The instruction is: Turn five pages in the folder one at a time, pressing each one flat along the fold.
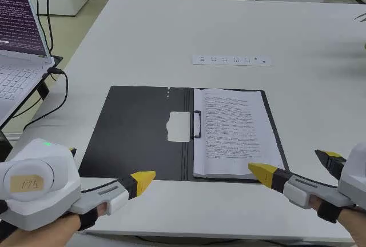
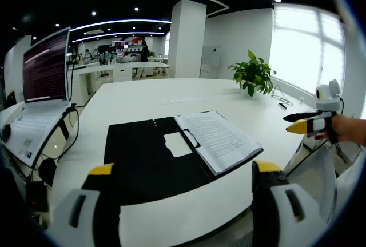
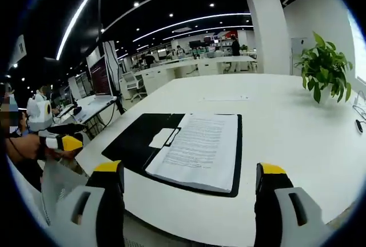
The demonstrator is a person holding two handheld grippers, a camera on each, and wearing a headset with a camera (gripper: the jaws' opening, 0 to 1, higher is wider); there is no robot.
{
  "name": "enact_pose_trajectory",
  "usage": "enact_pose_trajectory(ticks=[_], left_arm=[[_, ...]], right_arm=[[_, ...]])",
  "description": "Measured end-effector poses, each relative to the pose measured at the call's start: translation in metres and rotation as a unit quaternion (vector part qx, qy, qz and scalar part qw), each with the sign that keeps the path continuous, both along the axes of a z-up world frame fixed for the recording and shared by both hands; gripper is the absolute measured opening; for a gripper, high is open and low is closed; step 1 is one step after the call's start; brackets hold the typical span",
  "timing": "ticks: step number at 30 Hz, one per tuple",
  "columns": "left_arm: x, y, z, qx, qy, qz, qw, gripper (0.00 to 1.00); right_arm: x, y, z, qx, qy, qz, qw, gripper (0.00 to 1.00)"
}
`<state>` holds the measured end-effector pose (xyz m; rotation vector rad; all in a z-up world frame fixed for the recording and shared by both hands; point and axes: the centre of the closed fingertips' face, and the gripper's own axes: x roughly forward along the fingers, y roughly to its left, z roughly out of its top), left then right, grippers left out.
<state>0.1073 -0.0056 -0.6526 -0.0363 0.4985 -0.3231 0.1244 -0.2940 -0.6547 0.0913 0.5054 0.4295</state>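
Looking down at the wide white table [image 1: 229, 24], we see the open black folder [image 1: 137, 132] lying flat near the front edge, with its spine running away from us. Its left half is bare black cover. The right half carries a stack of white printed pages [image 1: 234, 130], squared up and lying flat, with the top sheet covered in lines of small text. At the spine a black wire clip [image 1: 197, 124] sits against the inner edge of the pages, and a small white card [image 1: 178, 127] rests just to its left on the bare cover.

We hold the left gripper [image 2: 183, 170] low in front of the folder's near left corner. Its yellow-tipped jaws are wide apart with nothing between them. The right gripper [image 3: 190, 168] hangs in front of the near right corner, its jaws also spread wide and empty. In the head view one of its yellow tips overlaps the bottom corner of the page stack. The left gripper view shows that gripper out to the side in the air, off the folder, so we cannot say it touches the paper.

An open silver laptop [image 1: 17, 58] with a purple screen of text stands at the table's left edge, with dark cables trailing from it. Beyond the folder a narrow white strip [image 1: 231, 60] with small printed marks lies on the table. A green potted plant [image 2: 251, 75] stands at the far right side.
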Motion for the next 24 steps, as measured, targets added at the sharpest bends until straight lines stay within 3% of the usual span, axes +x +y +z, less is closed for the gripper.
enact_pose_trajectory(ticks=[3,9,24], left_arm=[[0.001,-0.003,-0.002,-0.002,0.004,-0.003,1.0,0.98],[0.004,-0.012,0.003,-0.003,-0.003,-0.012,0.9999,0.97],[0.005,-0.004,-0.003,-0.003,-0.001,-0.008,1.0,0.97]], right_arm=[[-0.001,0.0,0.0,0.002,0.002,0.001,1.0,0.95],[-0.003,-0.003,0.0,0.0,0.001,0.0,1.0,0.95],[-0.003,-0.007,0.001,-0.002,0.003,-0.003,1.0,0.96]])
